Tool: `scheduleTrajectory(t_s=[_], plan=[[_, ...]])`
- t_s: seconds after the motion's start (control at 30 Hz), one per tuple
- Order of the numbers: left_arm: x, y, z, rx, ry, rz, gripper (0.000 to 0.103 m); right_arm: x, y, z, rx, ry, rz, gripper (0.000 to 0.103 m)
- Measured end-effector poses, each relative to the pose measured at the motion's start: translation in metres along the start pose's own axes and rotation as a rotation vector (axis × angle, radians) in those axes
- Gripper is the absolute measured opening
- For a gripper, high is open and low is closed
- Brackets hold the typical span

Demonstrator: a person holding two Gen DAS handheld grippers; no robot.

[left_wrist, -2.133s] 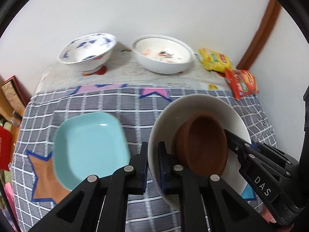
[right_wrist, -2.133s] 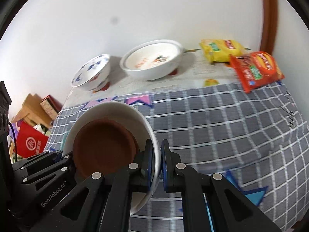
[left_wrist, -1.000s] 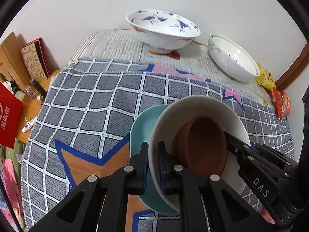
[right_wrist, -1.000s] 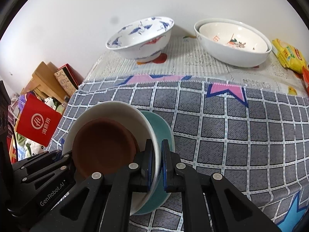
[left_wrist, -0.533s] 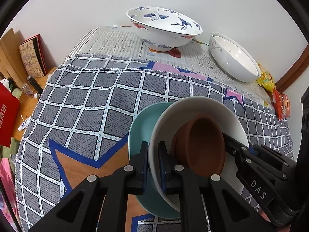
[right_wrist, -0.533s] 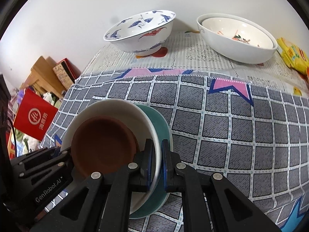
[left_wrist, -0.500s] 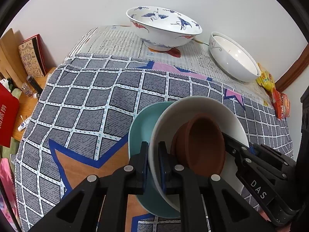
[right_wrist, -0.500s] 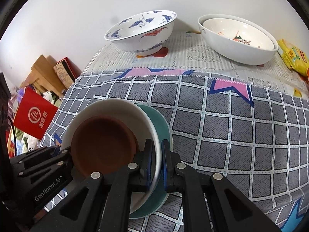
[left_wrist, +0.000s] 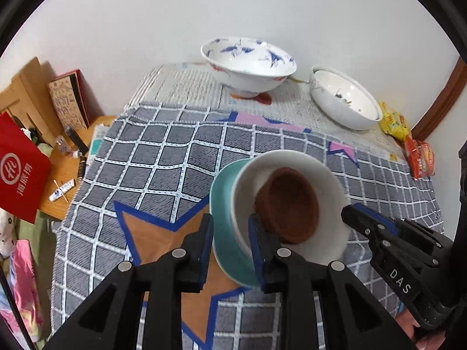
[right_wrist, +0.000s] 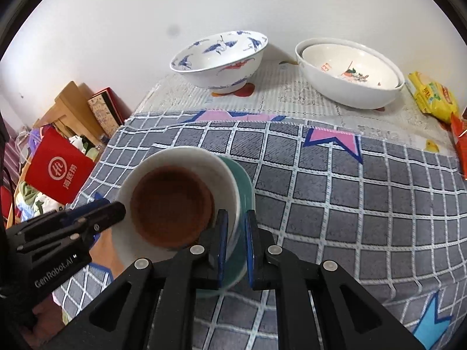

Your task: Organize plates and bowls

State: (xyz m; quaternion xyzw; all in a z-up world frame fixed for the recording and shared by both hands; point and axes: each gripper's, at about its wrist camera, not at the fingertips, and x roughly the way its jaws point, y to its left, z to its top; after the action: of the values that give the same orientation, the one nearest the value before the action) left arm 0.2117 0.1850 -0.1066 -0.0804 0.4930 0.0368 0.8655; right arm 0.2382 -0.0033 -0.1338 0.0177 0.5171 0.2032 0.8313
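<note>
A white bowl (left_wrist: 329, 180) with a brown dish (left_wrist: 287, 204) inside it sits on a teal plate (left_wrist: 221, 192) on the checked tablecloth. My left gripper (left_wrist: 230, 242) straddles the bowl's near rim and the plate's edge. Its jaws are opening and the pads stand off the rim. In the right wrist view, my right gripper (right_wrist: 236, 242) is shut on the opposite rim of the white bowl (right_wrist: 175, 160), just above the teal plate (right_wrist: 246, 186). The brown dish (right_wrist: 172, 204) lies a little tilted in the bowl.
A blue-patterned bowl (left_wrist: 248, 64) and nested white bowls (left_wrist: 344, 102) stand on newspaper by the wall. Yellow (left_wrist: 394, 122) and red (left_wrist: 420, 157) snack packets lie at the far right. Left of the table are a red bag (left_wrist: 20, 169), boxes and a cluttered side table.
The left jaws have spread apart off the bowl's rim. Both grippers have drawn back and up a little, so the stacked bowl looks smaller. The right gripper's hold looks unchanged.
</note>
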Motion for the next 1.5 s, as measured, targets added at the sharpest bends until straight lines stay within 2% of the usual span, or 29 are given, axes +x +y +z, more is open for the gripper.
scheduleTrajectory(t_s=[0.1, 0.2, 0.27, 0.37, 0.43, 0.5, 0.63, 0.7, 0.8, 0.83, 0.87, 1.03, 1.1, 1.5], plan=[[-0.021, -0.013, -0.008, 0.025, -0.041, -0.01, 0.031, -0.024, -0.003, -0.011, -0.014, -0.026, -0.025, 0.01], [-0.039, -0.032, -0.017, 0.055, -0.075, -0.026, 0.035, -0.057, -0.014, -0.024, -0.021, -0.08, -0.077, 0.014], [-0.052, -0.046, -0.023, 0.071, -0.097, -0.048, 0.04, -0.083, -0.026, -0.034, -0.007, -0.115, -0.11, 0.017], [-0.07, -0.069, -0.034, 0.099, -0.133, -0.065, 0.046, -0.121, -0.042, -0.049, 0.014, -0.174, -0.168, 0.026], [-0.08, -0.081, -0.041, 0.115, -0.148, -0.07, 0.051, -0.141, -0.052, -0.058, 0.029, -0.2, -0.209, 0.039], [-0.091, -0.093, -0.049, 0.125, -0.169, -0.082, 0.052, -0.163, -0.063, -0.068, 0.051, -0.222, -0.233, 0.043], [-0.11, -0.115, -0.065, 0.142, -0.204, -0.104, 0.064, -0.196, -0.085, -0.088, 0.103, -0.239, -0.225, 0.046], [-0.119, -0.125, -0.074, 0.155, -0.226, -0.101, 0.066, -0.21, -0.095, -0.098, 0.128, -0.251, -0.248, 0.048], [-0.129, -0.137, -0.084, 0.164, -0.245, -0.099, 0.07, -0.228, -0.102, -0.113, 0.142, -0.279, -0.279, 0.064], [-0.131, -0.139, -0.087, 0.168, -0.248, -0.101, 0.074, -0.235, -0.103, -0.119, 0.142, -0.293, -0.29, 0.069], [-0.134, -0.143, -0.09, 0.175, -0.251, -0.1, 0.079, -0.239, -0.105, -0.122, 0.146, -0.3, -0.298, 0.071], [-0.151, -0.152, -0.106, 0.188, -0.291, -0.073, 0.087, -0.258, -0.108, -0.142, 0.16, -0.333, -0.326, 0.09], [-0.156, -0.154, -0.112, 0.188, -0.299, -0.074, 0.087, -0.263, -0.106, -0.148, 0.166, -0.342, -0.347, 0.09], [-0.171, -0.151, -0.129, 0.179, -0.313, -0.069, 0.088, -0.274, -0.097, -0.168, 0.157, -0.355, -0.351, 0.091]])
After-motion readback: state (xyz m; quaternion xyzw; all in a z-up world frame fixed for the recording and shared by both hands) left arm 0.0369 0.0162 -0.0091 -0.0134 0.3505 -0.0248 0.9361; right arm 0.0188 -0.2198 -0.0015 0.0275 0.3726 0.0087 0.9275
